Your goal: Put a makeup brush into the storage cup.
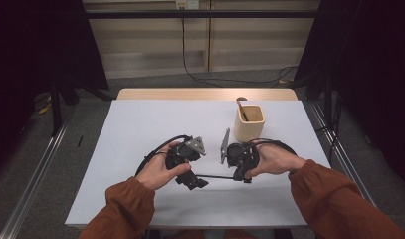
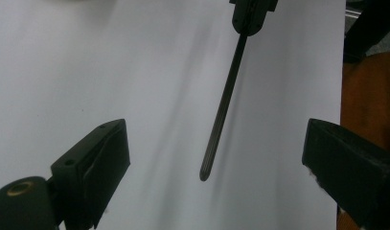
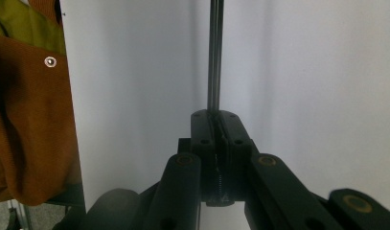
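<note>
The right tongs (image 3: 215, 125) clamp a thin dark rod (image 2: 224, 103) whose free end lies between the wide-open left tongs (image 2: 214, 160), which should close squarely on it.

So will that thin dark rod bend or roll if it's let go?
The thin dark rod probably stays stiff: clamped at one end by the right tool, it juts out straight. Its round, slim shape suggests it would roll on the smooth white table.

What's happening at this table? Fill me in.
A person is passing a thin black rod between two handheld grippers. The right gripper is shut on one end and holds the rod out level above the white table. The left gripper is open, its jaws either side of the free tip. A wooden cup stands behind.
</note>
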`<state>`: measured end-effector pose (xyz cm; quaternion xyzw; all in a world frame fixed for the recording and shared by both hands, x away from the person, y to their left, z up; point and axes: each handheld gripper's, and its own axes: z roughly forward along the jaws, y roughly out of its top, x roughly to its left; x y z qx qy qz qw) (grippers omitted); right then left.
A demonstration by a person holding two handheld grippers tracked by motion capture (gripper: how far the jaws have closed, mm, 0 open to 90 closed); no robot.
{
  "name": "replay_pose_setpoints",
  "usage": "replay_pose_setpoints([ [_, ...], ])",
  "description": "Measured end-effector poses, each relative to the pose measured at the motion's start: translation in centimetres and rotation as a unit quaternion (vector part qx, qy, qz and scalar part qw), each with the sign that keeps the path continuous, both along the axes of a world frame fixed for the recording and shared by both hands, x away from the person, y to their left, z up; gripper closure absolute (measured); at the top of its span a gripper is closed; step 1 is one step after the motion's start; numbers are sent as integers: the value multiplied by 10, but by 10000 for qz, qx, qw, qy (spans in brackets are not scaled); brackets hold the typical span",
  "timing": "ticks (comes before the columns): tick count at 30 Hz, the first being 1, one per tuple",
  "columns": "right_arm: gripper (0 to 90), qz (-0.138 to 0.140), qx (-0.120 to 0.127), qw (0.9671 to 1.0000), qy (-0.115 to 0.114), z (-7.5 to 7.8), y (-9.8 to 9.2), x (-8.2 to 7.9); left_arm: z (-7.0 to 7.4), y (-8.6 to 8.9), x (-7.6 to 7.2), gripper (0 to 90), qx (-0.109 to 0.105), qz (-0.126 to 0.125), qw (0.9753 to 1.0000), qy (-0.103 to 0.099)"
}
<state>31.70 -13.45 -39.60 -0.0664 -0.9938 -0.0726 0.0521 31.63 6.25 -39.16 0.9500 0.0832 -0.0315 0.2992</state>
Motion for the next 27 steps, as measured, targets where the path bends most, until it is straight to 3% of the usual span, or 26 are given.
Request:
replay_pose_setpoints([
  [5,861,81,-7,10000,19,0,2,-1,-3,-5,-5,75,248,-25,9995,-173],
  [10,861,104,19,9999,6,-1,4,-2,-7,-9,-8,135,481,-299,9983,-135],
  [12,862,123,23,9999,2,-2,4,-3,-9,-11,-11,164,553,-224,9980,-201],
  [17,862,150,11,9999,-5,-2,5,-4,-8,-12,-10,348,624,-330,9975,-71],
  [20,861,144,2,9999,2,-2,5,-4,-9,-11,-9,421,659,-237,9975,-71],
  [24,861,151,29,9999,-3,-2,5,-5,-8,-10,-7,521,661,-303,9972,151],
  [27,861,179,15,9998,34,-3,6,-4,-9,-12,-6,573,670,-332,9971,111],
])
